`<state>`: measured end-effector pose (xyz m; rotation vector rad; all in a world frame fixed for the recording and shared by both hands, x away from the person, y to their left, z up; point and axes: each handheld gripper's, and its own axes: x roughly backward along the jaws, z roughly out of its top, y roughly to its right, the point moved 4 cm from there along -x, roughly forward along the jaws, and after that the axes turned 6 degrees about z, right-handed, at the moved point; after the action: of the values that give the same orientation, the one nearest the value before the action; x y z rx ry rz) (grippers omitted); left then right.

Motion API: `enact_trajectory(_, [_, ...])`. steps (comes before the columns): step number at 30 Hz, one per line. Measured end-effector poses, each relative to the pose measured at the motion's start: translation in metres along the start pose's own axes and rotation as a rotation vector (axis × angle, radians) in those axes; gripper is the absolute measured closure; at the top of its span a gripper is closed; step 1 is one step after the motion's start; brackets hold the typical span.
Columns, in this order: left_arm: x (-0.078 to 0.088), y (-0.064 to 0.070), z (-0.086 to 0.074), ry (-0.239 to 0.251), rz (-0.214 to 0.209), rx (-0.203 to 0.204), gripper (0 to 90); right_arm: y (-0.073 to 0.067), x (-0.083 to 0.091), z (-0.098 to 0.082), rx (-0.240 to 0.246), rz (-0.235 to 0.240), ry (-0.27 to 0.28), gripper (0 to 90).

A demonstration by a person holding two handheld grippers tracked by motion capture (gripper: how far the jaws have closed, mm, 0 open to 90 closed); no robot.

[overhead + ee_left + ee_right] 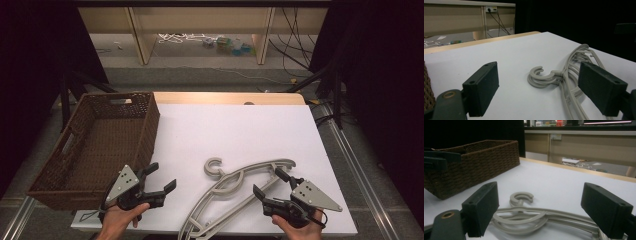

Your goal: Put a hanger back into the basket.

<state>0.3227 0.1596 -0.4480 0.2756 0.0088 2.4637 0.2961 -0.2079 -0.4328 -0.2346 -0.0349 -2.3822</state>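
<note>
A stack of grey plastic hangers lies on the white table near its front edge, hooks toward the middle. In the left gripper view the hangers lie ahead and to the right; in the right gripper view the hangers lie just past the jaws. My left gripper is held open at the front left, between the basket and the hangers, with nothing in it. My right gripper is open at the front right, its jaws standing over the hangers' right arm without pressing on it.
A brown woven basket stands at the table's left edge, beside the left gripper; the basket also shows from the right gripper. Beyond the table are wooden furniture legs and loose cables on the floor. Dark curtains flank both sides.
</note>
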Motion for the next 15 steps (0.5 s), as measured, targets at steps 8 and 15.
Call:
enact_trajectory(8, [-0.0012,0.0017,-0.0010,-0.012,-0.008,-0.001,16.4,-0.0001,-0.0004,0.0001,-0.001,-0.001,-0.003,15.7])
enact_trajectory(15, [-0.0058,0.0054,-0.0040,-0.047,-0.028,0.002,16.6,-0.0003,0.0012,-0.0005,-0.050,-0.011,-0.007,15.8])
